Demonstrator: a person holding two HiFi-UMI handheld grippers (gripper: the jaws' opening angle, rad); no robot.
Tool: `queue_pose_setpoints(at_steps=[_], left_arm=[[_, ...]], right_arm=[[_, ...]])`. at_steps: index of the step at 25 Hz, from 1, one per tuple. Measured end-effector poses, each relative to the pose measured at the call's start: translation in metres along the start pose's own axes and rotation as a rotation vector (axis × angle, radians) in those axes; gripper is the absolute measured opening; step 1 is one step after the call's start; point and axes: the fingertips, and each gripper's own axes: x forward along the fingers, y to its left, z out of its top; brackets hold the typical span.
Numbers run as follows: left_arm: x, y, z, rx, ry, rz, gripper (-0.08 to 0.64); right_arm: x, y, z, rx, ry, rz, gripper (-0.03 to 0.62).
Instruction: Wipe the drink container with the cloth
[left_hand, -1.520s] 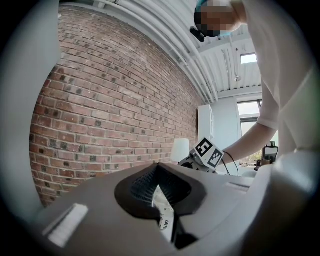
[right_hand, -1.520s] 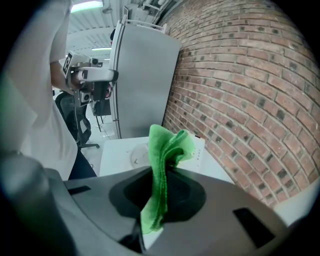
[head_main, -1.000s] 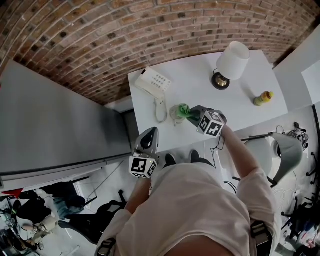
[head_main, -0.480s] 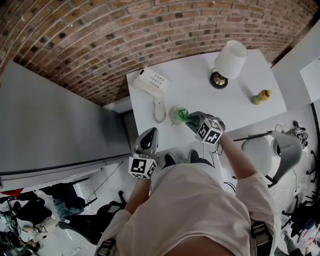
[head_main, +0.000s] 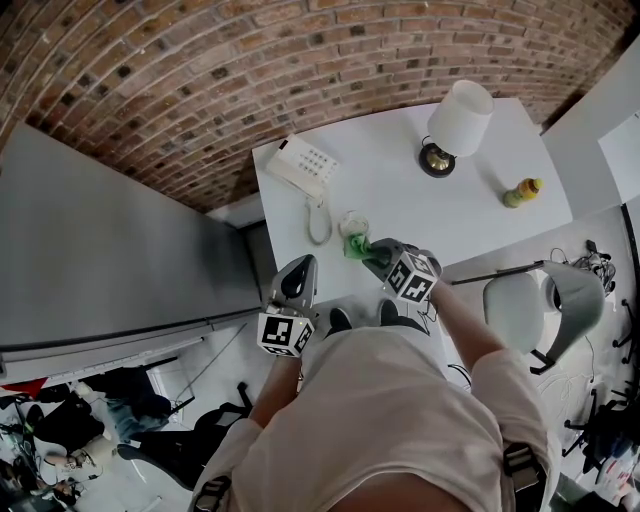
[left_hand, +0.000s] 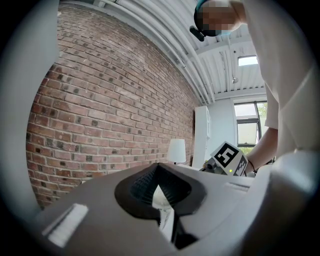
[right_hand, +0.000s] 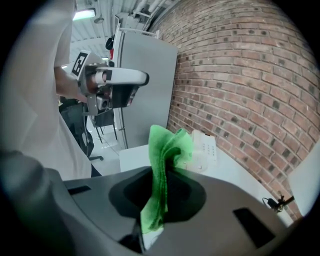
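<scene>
A small clear glass (head_main: 352, 223) stands on the white table (head_main: 400, 190), near its front edge. My right gripper (head_main: 369, 252) is shut on a bunched green cloth (head_main: 356, 246), which hangs just in front of the glass and about touches its near side. In the right gripper view the cloth (right_hand: 165, 160) sticks up out of the closed jaws of the right gripper (right_hand: 160, 200). A yellow drink bottle (head_main: 524, 192) stands far off at the table's right. My left gripper (head_main: 299, 268) is shut and holds nothing, raised off the table's front left corner; its jaws (left_hand: 162, 200) point along the brick wall.
A white desk phone (head_main: 305, 164) with a cord lies at the table's back left. A white-shaded lamp (head_main: 461, 120) stands at the back. A grey cabinet (head_main: 110, 250) flanks the table's left. A brick wall (head_main: 250, 60) is behind, and a chair (head_main: 550, 300) sits at right.
My right gripper has drawn the green cloth back toward the table's front edge, off the glass, which now shows uncovered. The left gripper has stayed put.
</scene>
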Motion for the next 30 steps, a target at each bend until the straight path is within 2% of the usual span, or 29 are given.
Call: queue_pose_setpoints(at_steps=[6,19,30], left_arm=[[0.0,0.002,0.001,0.001,-0.002,0.002,0.011],[-0.001,0.009,0.0,-0.003,-0.007,0.016,0.011],[-0.003,0.014,-0.001,-0.009,-0.004,0.03,0.011]], right_arm=[[-0.004,-0.001,0.008,0.003,-0.01,-0.012,0.043],[-0.047,-0.053,0.053,-0.022,-0.083,-0.207,0.043],[-0.037,-0.067,0.054,-0.037,-0.052,-0.218,0.043]])
